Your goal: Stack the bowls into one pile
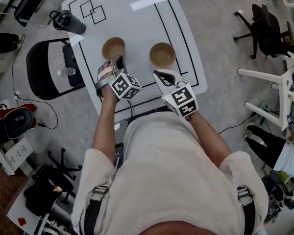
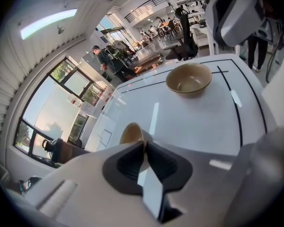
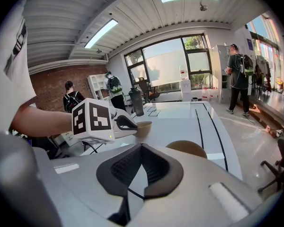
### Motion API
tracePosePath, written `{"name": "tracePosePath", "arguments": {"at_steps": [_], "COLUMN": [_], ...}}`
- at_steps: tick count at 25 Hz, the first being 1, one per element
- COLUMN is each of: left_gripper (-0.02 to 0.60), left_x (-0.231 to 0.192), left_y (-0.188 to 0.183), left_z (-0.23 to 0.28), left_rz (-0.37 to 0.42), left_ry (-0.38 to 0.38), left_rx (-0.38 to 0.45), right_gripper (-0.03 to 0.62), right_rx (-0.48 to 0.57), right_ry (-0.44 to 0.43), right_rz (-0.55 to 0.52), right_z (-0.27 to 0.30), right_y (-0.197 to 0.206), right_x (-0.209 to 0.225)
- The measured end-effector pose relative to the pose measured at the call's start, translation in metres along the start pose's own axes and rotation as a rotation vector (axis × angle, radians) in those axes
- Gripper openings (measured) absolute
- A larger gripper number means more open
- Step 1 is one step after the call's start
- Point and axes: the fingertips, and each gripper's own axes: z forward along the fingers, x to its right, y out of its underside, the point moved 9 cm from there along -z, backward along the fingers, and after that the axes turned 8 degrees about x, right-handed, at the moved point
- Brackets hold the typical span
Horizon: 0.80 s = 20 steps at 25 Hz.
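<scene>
In the left gripper view, most of the left bowl (image 2: 130, 133) is hidden behind the left gripper (image 2: 145, 141). In the right gripper view, the right bowl's (image 3: 187, 148) lower half is covered by the right gripper (image 3: 141, 144).

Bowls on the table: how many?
2. The left bowl, its rim pinched by the left hand-held gripper; the right bowl, standing free beyond the right hand-held gripper. None seems hidden.

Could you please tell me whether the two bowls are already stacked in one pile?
No, the head view shows the left bowl and the right bowl side by side with bare table between them.
</scene>
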Motion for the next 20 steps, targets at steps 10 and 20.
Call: {"name": "tracePosePath", "arguments": {"at_steps": [10, 20], "left_gripper": [0.023, 0.023], "left_x": [0.013, 0.035], "left_y": [-0.015, -0.032], "left_z": [-0.029, -0.053], "left_rz": [0.003, 0.022], "left_ry": [-0.040, -0.047], "left_rx": [0.004, 0.025], "right_gripper": [-0.002, -0.002], "right_rx": [0.013, 0.033], "right_ry": [-0.027, -0.018], "right_rz": [-0.007, -0.005], "right_z": [-0.028, -0.055], "right_y": [0.011, 0.023], "right_x": [-0.006, -0.011]}}
